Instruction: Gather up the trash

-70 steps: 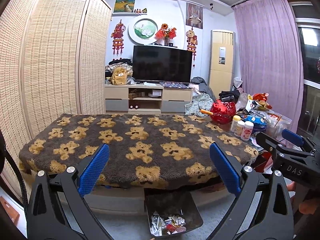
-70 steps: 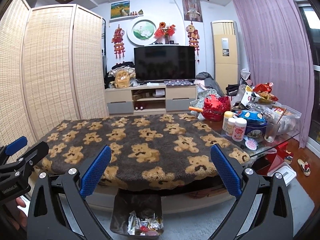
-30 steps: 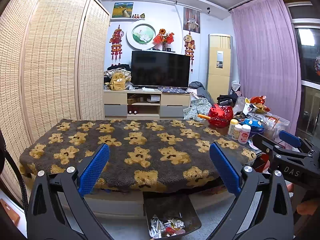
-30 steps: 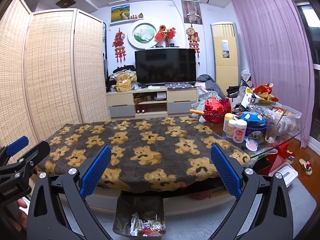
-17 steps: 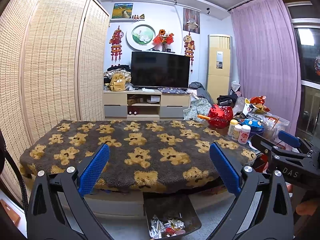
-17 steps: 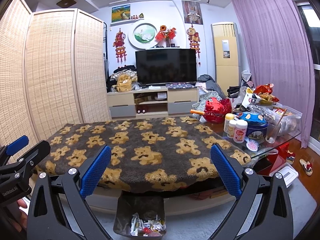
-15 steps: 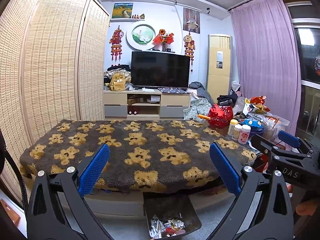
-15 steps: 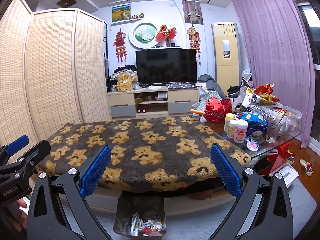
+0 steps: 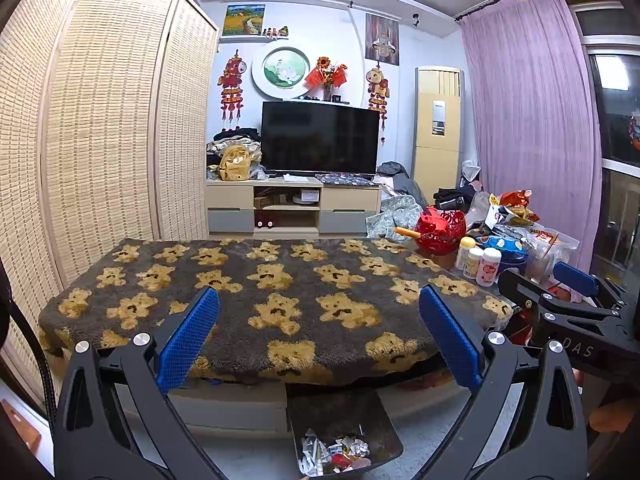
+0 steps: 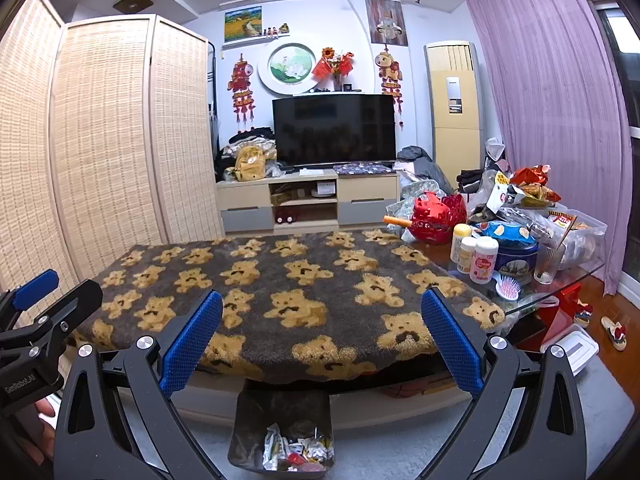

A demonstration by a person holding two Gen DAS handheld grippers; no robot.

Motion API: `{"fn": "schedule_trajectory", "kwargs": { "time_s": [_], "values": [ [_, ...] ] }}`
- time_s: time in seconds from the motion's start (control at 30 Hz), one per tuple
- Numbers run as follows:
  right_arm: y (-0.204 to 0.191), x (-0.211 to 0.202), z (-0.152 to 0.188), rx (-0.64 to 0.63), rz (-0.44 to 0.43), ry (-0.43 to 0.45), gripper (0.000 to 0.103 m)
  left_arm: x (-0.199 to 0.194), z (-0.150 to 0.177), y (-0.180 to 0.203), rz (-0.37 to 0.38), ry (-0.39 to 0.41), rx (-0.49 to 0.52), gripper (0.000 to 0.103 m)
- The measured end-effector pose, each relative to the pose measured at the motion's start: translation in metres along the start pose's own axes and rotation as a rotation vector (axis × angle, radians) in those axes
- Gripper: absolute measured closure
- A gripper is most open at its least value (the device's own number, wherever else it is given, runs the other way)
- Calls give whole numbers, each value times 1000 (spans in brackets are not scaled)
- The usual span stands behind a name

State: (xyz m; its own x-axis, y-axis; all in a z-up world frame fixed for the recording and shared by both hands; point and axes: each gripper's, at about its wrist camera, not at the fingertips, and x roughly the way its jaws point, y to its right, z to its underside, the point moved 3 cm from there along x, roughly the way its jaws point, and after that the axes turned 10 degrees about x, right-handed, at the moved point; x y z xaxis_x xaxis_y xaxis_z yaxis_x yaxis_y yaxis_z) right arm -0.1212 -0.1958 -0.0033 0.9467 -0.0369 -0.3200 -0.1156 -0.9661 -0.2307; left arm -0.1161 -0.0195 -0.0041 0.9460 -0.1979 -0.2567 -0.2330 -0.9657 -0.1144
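Trash bin [image 9: 344,424] below left tool [image 9: 319,340].

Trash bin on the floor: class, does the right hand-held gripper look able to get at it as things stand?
Probably yes. The right hand-held gripper is open and empty, and the trash bin sits just below it, its open top uncovered.

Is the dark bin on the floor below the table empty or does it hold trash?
It holds trash: crumpled wrappers lie at the bottom of the dark bin, well below its rim.
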Motion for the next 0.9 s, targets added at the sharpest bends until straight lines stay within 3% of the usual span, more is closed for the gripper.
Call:
{"fn": "schedule_trajectory", "kwargs": {
  "time_s": [0.9],
  "values": [
    [2, 0, 1, 3, 4, -1, 3, 1, 1, 1, 6, -2, 6, 8]
  ]
}}
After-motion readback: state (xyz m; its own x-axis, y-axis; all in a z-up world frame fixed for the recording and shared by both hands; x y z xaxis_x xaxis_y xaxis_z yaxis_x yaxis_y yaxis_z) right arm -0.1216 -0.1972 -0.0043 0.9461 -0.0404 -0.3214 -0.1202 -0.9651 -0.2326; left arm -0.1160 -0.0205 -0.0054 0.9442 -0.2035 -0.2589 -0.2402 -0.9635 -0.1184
